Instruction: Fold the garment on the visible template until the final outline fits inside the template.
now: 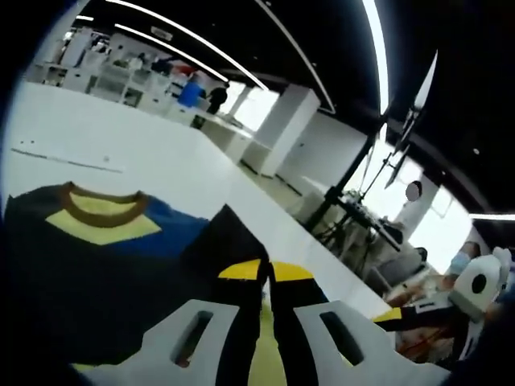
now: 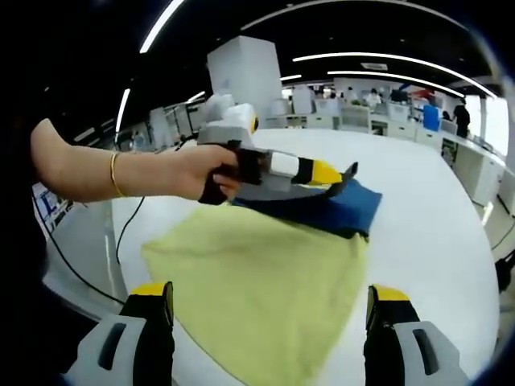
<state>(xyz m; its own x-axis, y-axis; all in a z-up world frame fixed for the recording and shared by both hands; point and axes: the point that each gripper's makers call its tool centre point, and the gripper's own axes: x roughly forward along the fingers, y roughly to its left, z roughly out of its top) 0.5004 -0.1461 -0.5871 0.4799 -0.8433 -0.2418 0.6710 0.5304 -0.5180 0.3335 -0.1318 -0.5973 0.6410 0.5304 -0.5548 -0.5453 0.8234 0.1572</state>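
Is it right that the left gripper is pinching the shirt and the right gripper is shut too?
Not quite. The left gripper is pinching the shirt, but the right gripper is open: the right gripper view shows its jaws wide apart above the yellow cloth.

left hand-held gripper (image 2: pixel 342 178) pinching garment (image 2: pixel 265 281) | right hand-held gripper (image 2: pixel 269 318) spread wide

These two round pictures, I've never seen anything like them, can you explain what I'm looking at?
A person holds a hand tool with two fingers in each hand, and each tool carries a fisheye camera. The left gripper view looks along the left gripper, shut on the garment, a dark blue shirt with a yellow panel and brown collar. The right gripper view looks along the open right gripper and shows the person's hand holding the left one. The garment's yellow and blue parts lie on a white table.
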